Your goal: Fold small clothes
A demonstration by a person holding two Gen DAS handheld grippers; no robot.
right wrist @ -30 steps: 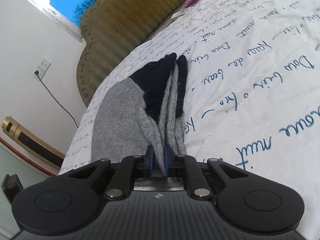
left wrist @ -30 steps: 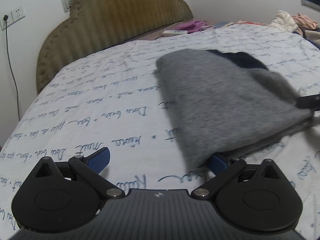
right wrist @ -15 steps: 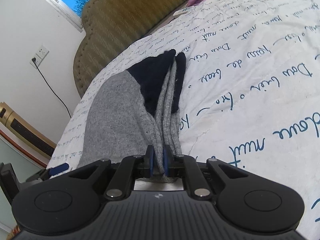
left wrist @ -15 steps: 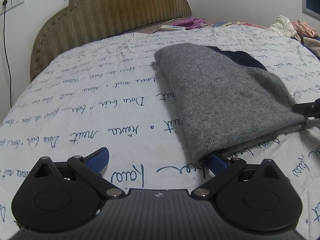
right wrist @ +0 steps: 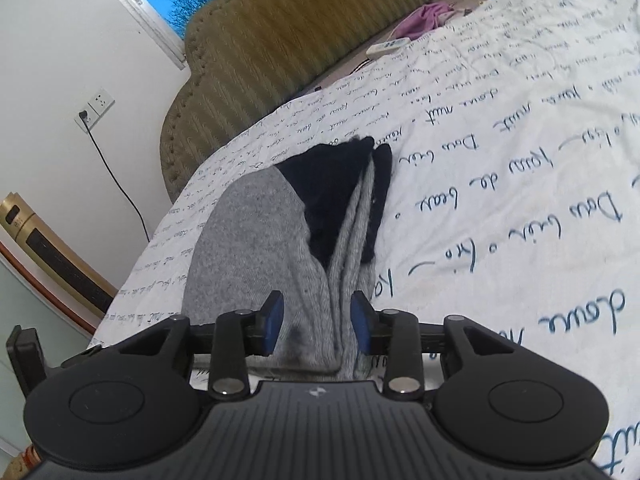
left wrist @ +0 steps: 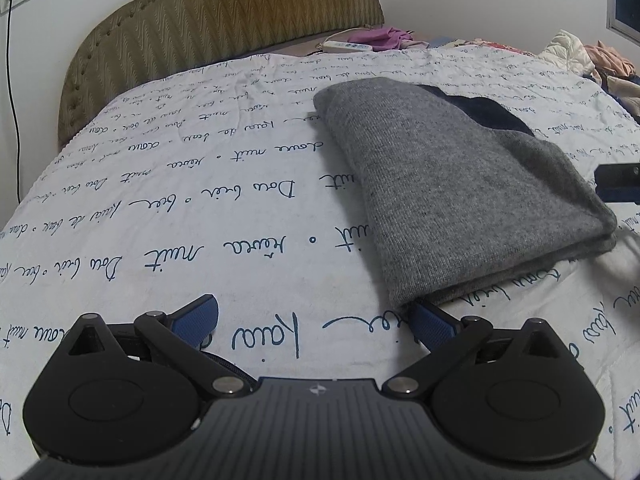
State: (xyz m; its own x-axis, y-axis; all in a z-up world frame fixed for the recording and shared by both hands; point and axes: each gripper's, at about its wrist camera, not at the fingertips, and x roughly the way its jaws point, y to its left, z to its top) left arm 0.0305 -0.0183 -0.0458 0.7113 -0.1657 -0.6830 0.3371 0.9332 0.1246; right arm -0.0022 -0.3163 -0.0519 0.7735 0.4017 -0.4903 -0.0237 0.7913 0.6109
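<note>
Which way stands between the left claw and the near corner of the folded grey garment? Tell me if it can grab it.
Probably yes. The left claw stands wide open on the bedspread, and the folded grey garment already has its near corner lying over the claw's right finger; nothing else blocks it.

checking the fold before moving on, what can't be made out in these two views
- Folded grey knit garment with navy panel: its underside and inner layers, hidden by its own top layer in both views.
- Its near edge in the right wrist view, cut off behind the right gripper, whose jaws have just been opening around it.
- Left gripper: open; the right pad's tip is under the garment's corner.
- Clothes pile: too small to identify.
</note>
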